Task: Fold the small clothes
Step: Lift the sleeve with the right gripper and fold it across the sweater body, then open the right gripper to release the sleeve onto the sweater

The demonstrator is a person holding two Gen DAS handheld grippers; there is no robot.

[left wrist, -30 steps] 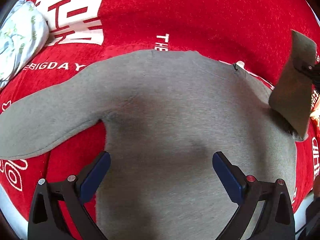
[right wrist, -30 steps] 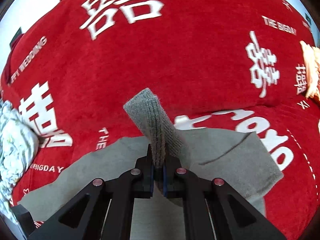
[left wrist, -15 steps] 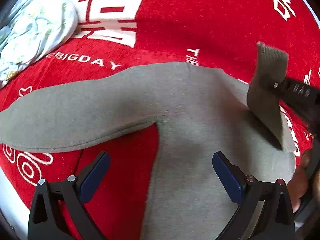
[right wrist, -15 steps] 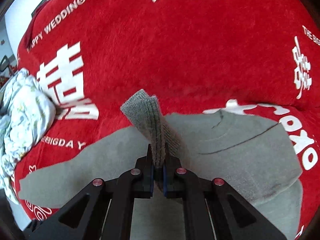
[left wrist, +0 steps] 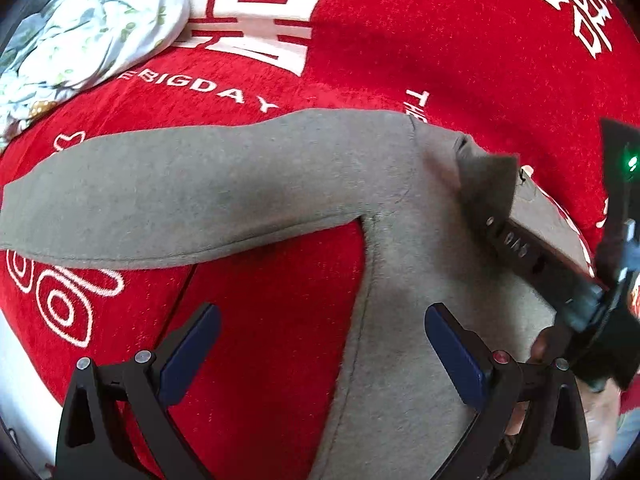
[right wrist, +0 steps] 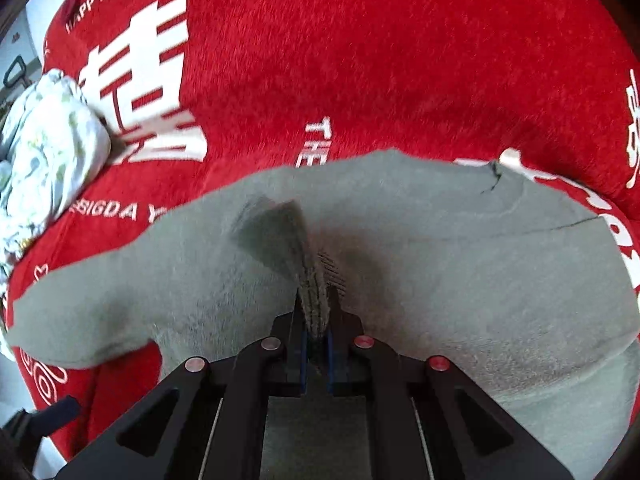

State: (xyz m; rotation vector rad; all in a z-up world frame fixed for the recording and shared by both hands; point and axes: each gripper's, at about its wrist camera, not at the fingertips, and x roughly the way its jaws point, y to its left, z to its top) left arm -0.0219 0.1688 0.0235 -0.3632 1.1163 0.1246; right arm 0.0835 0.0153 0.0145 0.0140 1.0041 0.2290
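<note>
White lettering reading "BIGDAY" marks the red blanket (left wrist: 400, 40). The grey sweater (left wrist: 420, 280) lies on it, sleeve (left wrist: 180, 200) stretching toward 9 o'clock. Left gripper (left wrist: 320, 344) spread wide; right gripper (right wrist: 316, 344) pinches the cuff (right wrist: 280, 236).

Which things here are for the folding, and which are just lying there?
For the folding:
- grey sweater, spread flat
- its sleeve cuff, pinched in the right gripper
- left gripper, open above the sweater

Just lying there:
- floral cloth bundle, apart from the sweater
- red blanket underneath everything
</note>
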